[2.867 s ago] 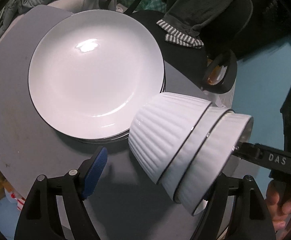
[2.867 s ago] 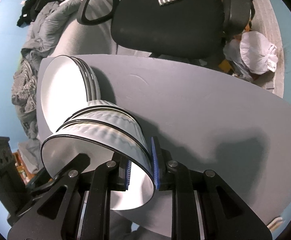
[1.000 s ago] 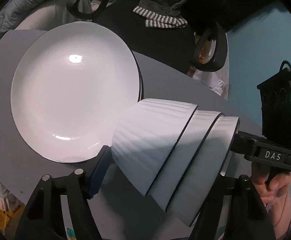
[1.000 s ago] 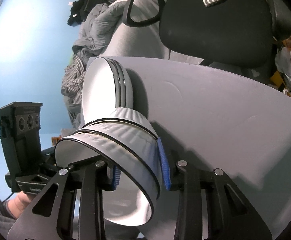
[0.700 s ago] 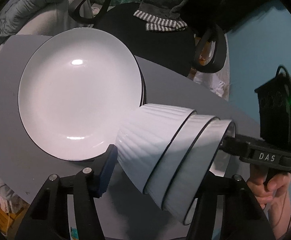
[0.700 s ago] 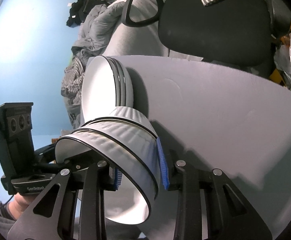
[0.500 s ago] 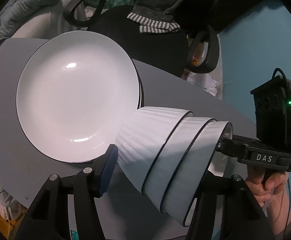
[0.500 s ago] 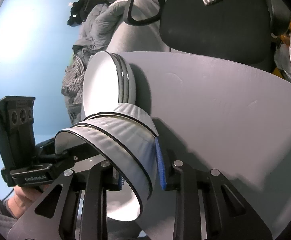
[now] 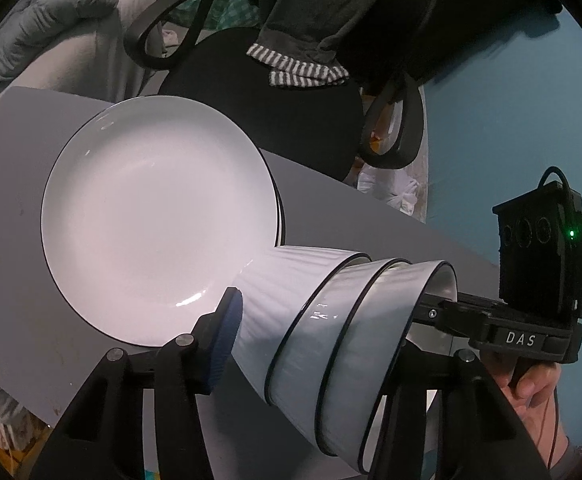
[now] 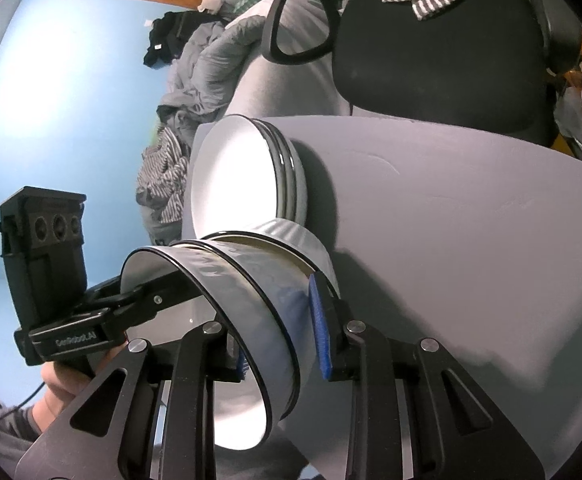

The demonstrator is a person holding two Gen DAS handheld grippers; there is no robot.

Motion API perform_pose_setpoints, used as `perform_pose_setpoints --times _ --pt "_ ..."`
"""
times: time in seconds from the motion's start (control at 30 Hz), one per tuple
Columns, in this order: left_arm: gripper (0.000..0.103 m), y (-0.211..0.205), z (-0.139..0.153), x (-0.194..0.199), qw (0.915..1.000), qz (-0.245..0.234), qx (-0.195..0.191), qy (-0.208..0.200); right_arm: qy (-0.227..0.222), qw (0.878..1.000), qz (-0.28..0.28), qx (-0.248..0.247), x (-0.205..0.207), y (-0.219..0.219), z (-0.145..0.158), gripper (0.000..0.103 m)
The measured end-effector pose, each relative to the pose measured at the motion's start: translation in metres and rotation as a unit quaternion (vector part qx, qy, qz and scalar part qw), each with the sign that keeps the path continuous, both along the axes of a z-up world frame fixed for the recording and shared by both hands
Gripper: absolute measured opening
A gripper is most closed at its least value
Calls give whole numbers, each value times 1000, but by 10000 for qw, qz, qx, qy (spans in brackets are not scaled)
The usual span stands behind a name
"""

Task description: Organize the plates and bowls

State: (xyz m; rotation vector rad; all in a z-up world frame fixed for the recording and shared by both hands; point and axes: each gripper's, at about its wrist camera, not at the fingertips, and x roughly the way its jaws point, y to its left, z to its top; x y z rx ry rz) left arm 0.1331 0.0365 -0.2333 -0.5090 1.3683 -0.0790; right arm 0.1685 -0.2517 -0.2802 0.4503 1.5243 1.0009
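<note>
A nested stack of three white ribbed bowls with dark rims (image 9: 331,328) is held tilted above the grey table (image 9: 19,184). My left gripper (image 9: 315,344) grips the rim of the stack; its left pad (image 9: 223,336) shows outside the wall. My right gripper (image 10: 281,332) is shut on the opposite rim of the bowl stack (image 10: 251,280). A stack of white plates (image 9: 159,224) lies on the table just behind the bowls, and also shows in the right wrist view (image 10: 235,176).
A black office chair (image 10: 443,40) with a striped cloth stands behind the table. Bedding and clothes (image 10: 195,72) lie at the back left. The table's grey top (image 10: 471,220) stretches right of the plates.
Both grippers have carried the bowl stack up and toward the plate stack; the bowls' base now overlaps the plates' near edge. Both grips are unchanged.
</note>
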Motion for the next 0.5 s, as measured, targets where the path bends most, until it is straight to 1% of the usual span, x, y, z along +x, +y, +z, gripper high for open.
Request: perform_pose_setpoints --times 0.17,0.23,0.3,0.43,0.5 --pt "51 -4 0 0 9998 -144 136 -62 -21 9999 -162 -18 1 -2 -2 26" --pt "51 -7 -1 0 9994 -234 251 -54 -80 9998 -165 -83 0 -2 -3 26" --pt "55 -12 -2 0 9987 -351 355 -58 -150 9996 -168 -155 -1 -2 -3 26" --pt "55 -24 -3 1 9962 -585 645 -73 -301 9990 -108 -312 -5 -1 -3 26" --pt "56 -27 -6 0 9955 -627 706 -45 -388 9984 -55 -403 -7 -2 -4 26"
